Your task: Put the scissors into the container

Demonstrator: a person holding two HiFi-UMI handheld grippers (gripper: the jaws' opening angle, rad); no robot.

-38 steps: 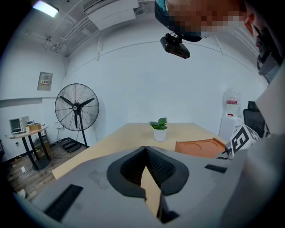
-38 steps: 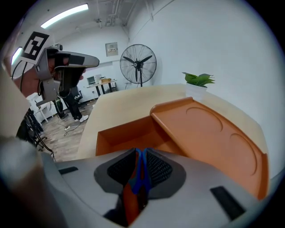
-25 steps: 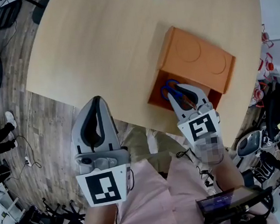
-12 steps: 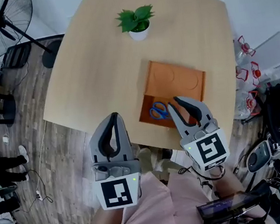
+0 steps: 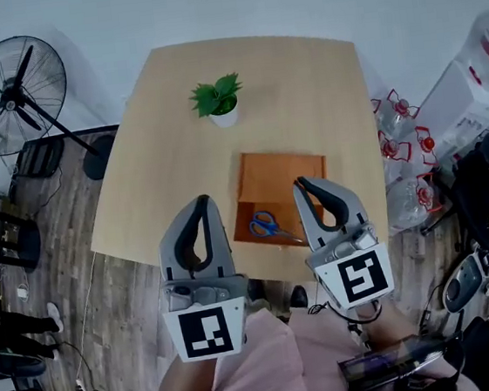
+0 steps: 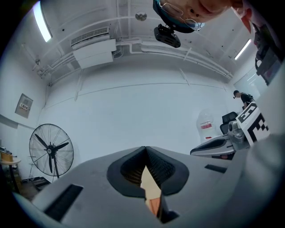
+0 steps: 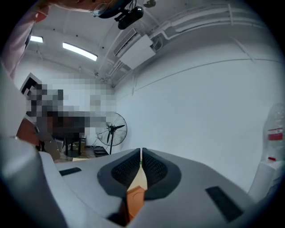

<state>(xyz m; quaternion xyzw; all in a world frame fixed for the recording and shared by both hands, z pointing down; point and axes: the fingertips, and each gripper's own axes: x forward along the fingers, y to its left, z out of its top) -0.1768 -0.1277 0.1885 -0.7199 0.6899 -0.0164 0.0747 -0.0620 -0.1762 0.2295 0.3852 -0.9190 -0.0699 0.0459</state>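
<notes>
The blue-handled scissors [image 5: 265, 225] lie flat inside the orange container [image 5: 279, 176], in its open front half near the table's near edge. My left gripper [image 5: 201, 200] is shut and empty, held high over the table edge left of the container. My right gripper [image 5: 299, 182] is also shut and empty, raised over the container's right side, clear of the scissors. In the left gripper view the left gripper [image 6: 144, 148] has its jaws meeting at the tip. The right gripper [image 7: 141, 150] shows the same, with a strip of the orange container [image 7: 133, 200] below.
A small potted plant [image 5: 217, 104] stands on the wooden table [image 5: 321, 94] behind the container. A standing fan [image 5: 11, 85] is on the floor at the left. Water bottles [image 5: 405, 141] and other clutter crowd the floor at the right.
The right gripper let go of the scissors, which now lie in the container, and drew back up. Both grippers and the view rose away from the table.
</notes>
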